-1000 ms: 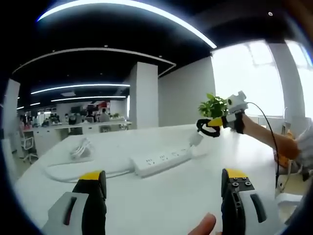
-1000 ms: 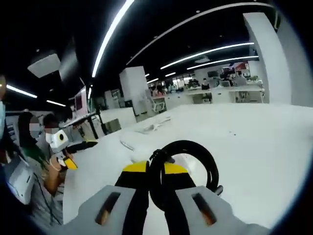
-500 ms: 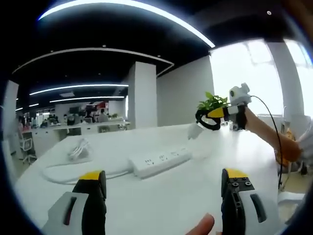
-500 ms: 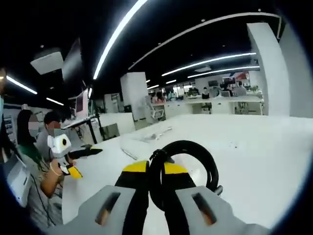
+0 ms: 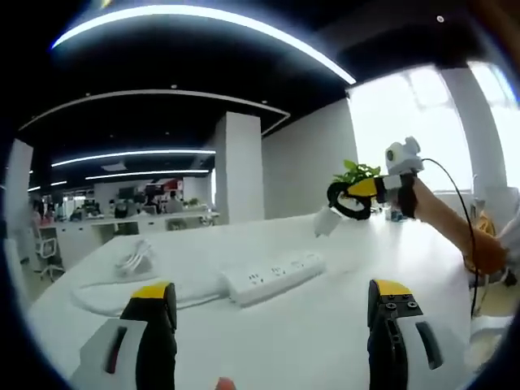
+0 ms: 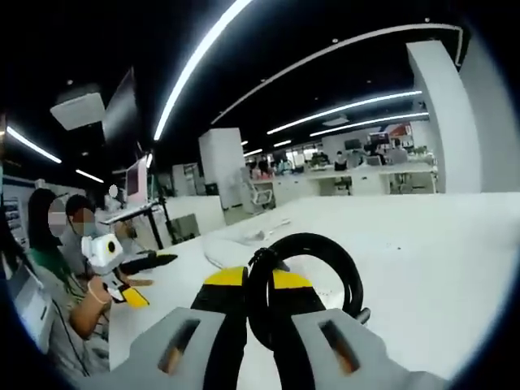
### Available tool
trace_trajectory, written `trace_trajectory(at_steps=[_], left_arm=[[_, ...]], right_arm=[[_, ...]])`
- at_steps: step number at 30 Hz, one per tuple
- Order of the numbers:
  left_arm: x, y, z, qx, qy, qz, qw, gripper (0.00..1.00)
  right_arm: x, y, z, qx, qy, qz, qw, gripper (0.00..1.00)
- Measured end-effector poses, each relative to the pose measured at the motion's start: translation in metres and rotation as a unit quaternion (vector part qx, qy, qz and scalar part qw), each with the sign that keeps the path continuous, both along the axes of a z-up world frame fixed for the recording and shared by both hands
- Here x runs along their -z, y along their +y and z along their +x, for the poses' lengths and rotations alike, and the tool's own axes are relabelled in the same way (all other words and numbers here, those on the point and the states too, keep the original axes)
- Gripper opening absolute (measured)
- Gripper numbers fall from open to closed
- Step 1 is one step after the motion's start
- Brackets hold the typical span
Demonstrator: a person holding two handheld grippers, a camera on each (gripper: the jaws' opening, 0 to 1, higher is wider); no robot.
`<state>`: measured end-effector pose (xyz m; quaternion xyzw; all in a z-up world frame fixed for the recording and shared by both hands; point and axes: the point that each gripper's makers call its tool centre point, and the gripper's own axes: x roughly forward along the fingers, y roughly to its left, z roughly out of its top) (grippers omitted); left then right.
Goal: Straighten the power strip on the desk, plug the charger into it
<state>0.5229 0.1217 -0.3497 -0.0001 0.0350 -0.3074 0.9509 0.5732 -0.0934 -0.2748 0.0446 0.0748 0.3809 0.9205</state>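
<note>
While the left hand-held gripper (image 5: 270, 325) gapes wide above the desk (image 5: 309, 317), the right hand-held gripper (image 6: 258, 296) clamps the charger's cable (image 6: 313, 248).

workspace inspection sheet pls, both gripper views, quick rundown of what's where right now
surface: white desk, wide and bare in front.
job's things: white power strip lies flat at an angle; white charger hangs in the air from its cable loop.
clutter: bundled white item at the desk's far left.
grippers: left gripper open, holding nothing; right gripper shut on black cable loop.
cables: strip's white cord curves left.
surroundings: open office, white pillar, plant, seated person.
</note>
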Motion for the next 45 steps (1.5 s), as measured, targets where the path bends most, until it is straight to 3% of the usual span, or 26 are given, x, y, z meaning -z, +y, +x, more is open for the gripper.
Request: trace_trajectory(at_steps=[16,25,35,39,45], left_arm=[[-0.014,-0.022,0.021,0.01,-0.05,0.019,0.9985,0.99],[-0.03,-0.047,0.038,0.016,-0.092,0.035,0.995,0.99],[-0.032,-0.089,0.062,0.031,-0.095,0.028,0.9946,0.99],[-0.034,-0.101,0.072,0.029,-0.109,0.021,0.9934,0.99],[-0.026,-0.119,0.081,0.038,-0.115,0.034,0.9921,0.99]], right_arm=[[0.001,0.01,-0.003,-0.006,-0.001,0.009,0.9999,0.07],[0.001,0.015,-0.002,-0.002,0.0,0.018,0.9998,0.07],[0.0,0.02,-0.002,-0.004,0.007,0.029,0.9996,0.07],[0.0,0.021,-0.003,-0.004,0.008,0.028,0.9996,0.07],[0.0,0.019,-0.002,-0.002,0.007,0.033,0.9994,0.07]])
